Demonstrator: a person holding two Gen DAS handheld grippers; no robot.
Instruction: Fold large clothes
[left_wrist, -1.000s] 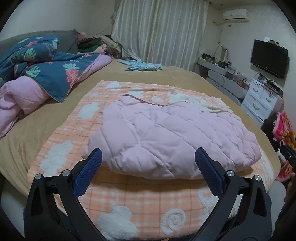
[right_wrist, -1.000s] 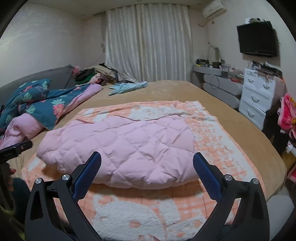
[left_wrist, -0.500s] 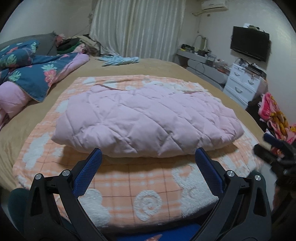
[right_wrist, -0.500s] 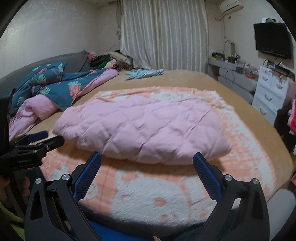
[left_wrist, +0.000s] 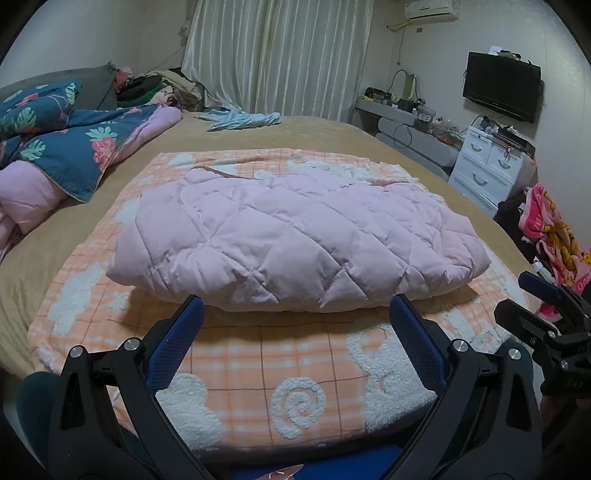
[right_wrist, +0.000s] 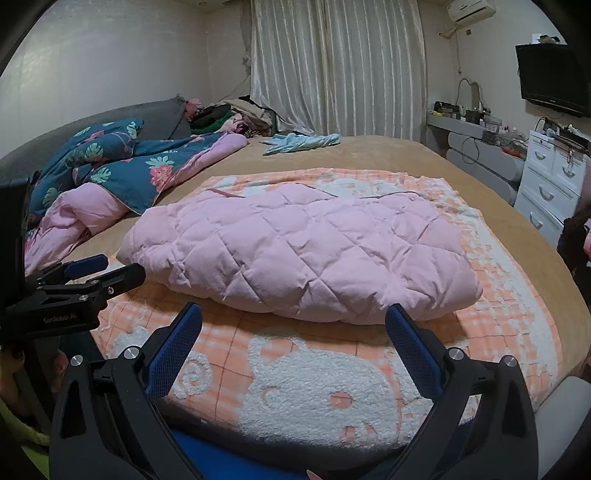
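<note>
Bedroom with a wide tan bed, a pink quilted jacket folded on it, both tongs hanging spread and empty near the foot edge.

Across the bed lies an orange checked blanket; on its middle rests the pink quilted jacket, already doubled into a puffy bundle. A floral duvet is heaped far left, a light blue garment near the curtain. No basket or box shows, only a white drawer chest, drawers closed. The left gripper and right gripper each have jaws wide apart, gripping nothing. Judging by the bundle, folding looks near done; a next move would call for pinching one end and doubling it over, or tidying.
</note>
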